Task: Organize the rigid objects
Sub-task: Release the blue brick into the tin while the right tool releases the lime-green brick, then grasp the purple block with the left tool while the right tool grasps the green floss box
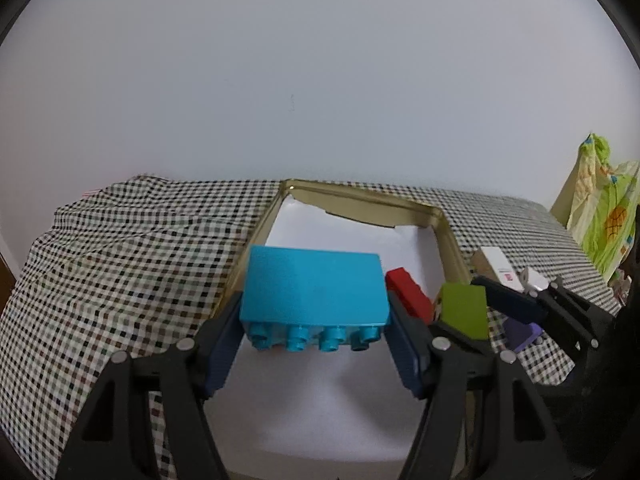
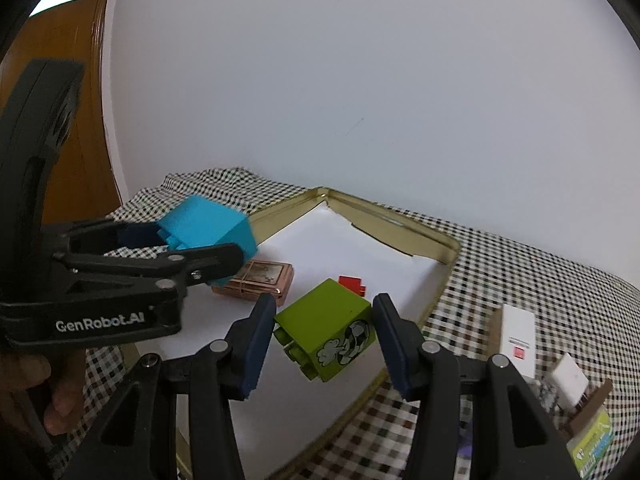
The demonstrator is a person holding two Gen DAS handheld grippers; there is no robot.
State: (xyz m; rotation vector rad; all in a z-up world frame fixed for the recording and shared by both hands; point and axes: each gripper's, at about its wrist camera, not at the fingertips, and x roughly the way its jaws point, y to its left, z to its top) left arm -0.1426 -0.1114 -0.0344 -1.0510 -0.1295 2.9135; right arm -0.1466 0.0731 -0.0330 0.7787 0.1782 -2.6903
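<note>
Left wrist view first: my left claw [image 1: 316,320] is closed on the blue block [image 1: 314,286], one pad against each end, studs facing back toward me and its smooth side up. That block hangs over the white sheet lining the gold tray [image 1: 450,240], whose far rim lies straight ahead of the claw. Just to the right of the block, beyond my right-hand pad, a red brick [image 1: 408,292] lies on the sheet. Farther right my other claw [image 1: 486,306] reaches in with the green block [image 1: 466,312] in its grip. From the right wrist view, my right claw [image 2: 324,332] is clamped on that green block [image 2: 326,326], tilted, with a football picture on the face toward me and its studs to the lower left. It hangs over the tray's [image 2: 440,276] white sheet near the right rim. Ahead of it sits the red brick [image 2: 352,283], and ahead to the left a copper-coloured tin [image 2: 256,280] rests on the sheet. My left claw [image 2: 188,240] comes in from the left, carrying the blue block [image 2: 210,230] above the tin's near end. Under the tray the surface wears a checked cloth [image 2: 540,284]; to the right of my claw a white box [image 2: 518,340] and a white adapter [image 2: 568,384] lie on it.
</note>
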